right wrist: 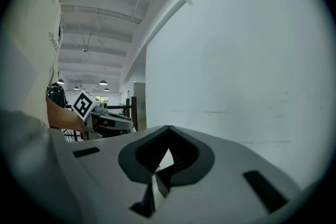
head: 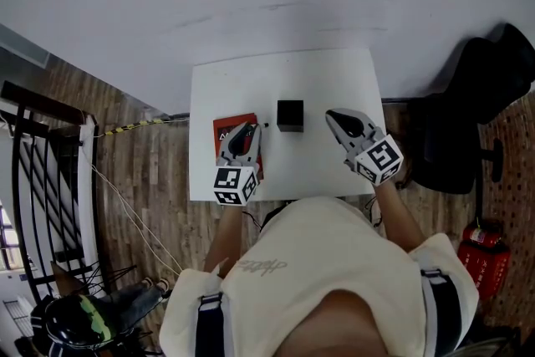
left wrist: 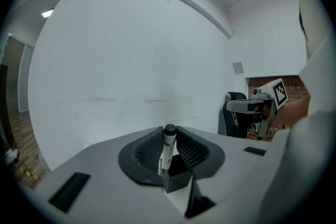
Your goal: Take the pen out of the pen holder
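Observation:
A white pen with a black cap [left wrist: 169, 147] stands upright between the jaws of my left gripper [left wrist: 169, 136], which is shut on it. Just beyond and below the pen is the black cube pen holder [left wrist: 178, 180], and the pen's lower end shows against its left edge. From the head view the holder [head: 290, 114] stands mid-table, with my left gripper [head: 250, 128] to its left and my right gripper [head: 332, 114] to its right. In the right gripper view my right gripper [right wrist: 169, 128] has its jaw tips together and holds nothing. A dark corner of the holder [right wrist: 161, 186] shows below them.
A red book [head: 226, 130] lies on the white table [head: 334, 79] under my left gripper. A black office chair [head: 468, 121] stands right of the table, with a red fire extinguisher [head: 481, 255] nearer me. A white wall is behind, and a black railing [head: 33, 180] is at the left.

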